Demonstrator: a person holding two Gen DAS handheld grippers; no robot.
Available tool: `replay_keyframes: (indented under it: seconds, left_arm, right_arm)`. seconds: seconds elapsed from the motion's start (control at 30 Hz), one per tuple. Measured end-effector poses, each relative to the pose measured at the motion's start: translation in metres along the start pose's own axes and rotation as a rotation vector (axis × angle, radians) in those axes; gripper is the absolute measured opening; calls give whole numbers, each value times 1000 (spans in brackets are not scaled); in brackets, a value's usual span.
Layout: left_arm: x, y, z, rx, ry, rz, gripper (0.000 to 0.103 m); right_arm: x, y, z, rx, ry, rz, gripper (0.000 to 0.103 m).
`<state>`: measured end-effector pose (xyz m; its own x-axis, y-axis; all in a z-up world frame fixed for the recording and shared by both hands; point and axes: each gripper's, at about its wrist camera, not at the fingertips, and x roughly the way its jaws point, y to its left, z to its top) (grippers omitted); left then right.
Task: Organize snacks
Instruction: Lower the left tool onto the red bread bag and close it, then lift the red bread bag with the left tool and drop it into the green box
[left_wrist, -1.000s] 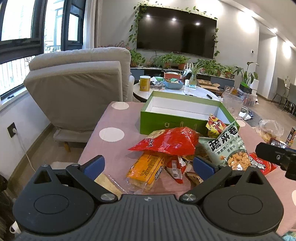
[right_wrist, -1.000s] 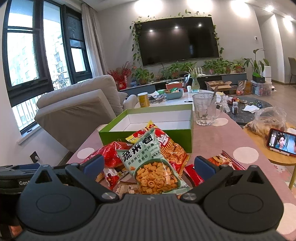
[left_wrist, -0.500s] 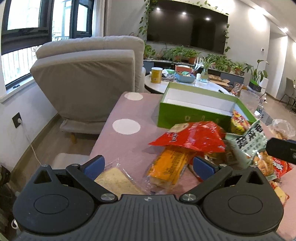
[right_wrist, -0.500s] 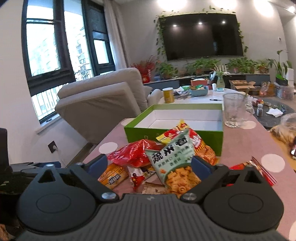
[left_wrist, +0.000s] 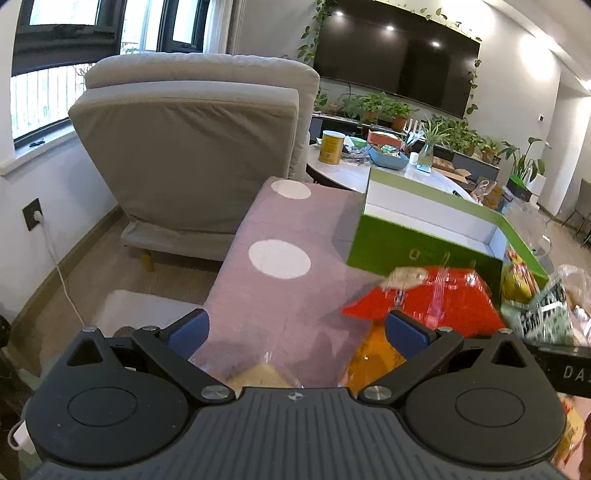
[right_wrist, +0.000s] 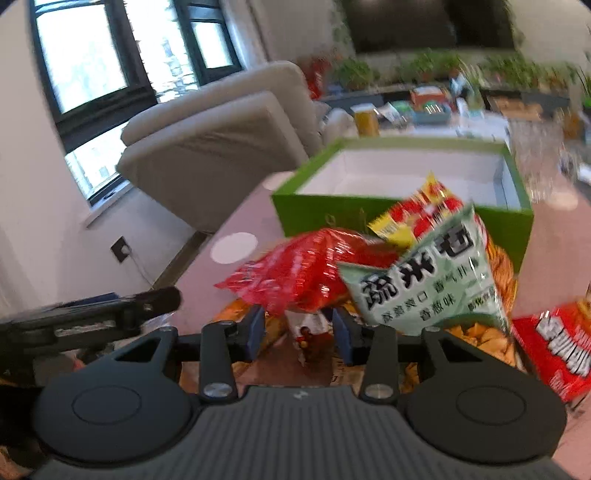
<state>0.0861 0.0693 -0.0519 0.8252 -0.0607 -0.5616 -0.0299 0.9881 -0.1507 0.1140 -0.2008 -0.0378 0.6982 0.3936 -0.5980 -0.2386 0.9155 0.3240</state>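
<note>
Our left gripper (left_wrist: 295, 326) has a dark grey ribbed body with two round black discs, black linkage arms pinned by silver screws, triangular cut-outs in the outer plates and blue pads (left_wrist: 405, 329) on its fingers. Our right gripper (right_wrist: 297, 332) is built the same way: ribbed grey housing, black discs, silver screw heads and blue pads (right_wrist: 255, 332), with a small pale mark at the centre of the housing. On the black bar at the edge of the left view we can read white letters, perhaps "DA", though the rest is cut off.
</note>
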Motion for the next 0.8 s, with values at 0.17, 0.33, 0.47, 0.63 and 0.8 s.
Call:
replay_keyframes:
  seconds: [0.17, 0.33, 0.47, 0.63, 0.8]
  left_arm:
    - [23, -11, 18, 10, 11, -56, 102]
    - [49, -32, 24, 55, 67, -139, 101]
    - [62, -42, 17, 102, 116, -187, 98]
    - [73, -44, 19, 95, 140, -239, 98]
    - [82, -49, 23, 110, 174, -327, 98]
  right_arm:
    - [-9, -27, 11, 130, -25, -57, 78]
    - [-14, -32, 20, 201, -27, -42, 78]
    - [-9, -29, 36, 218, -38, -4, 78]
    - [18, -18, 55, 168, 16, -50, 78]
    - [47, -25, 57, 214, 112, -79, 78]
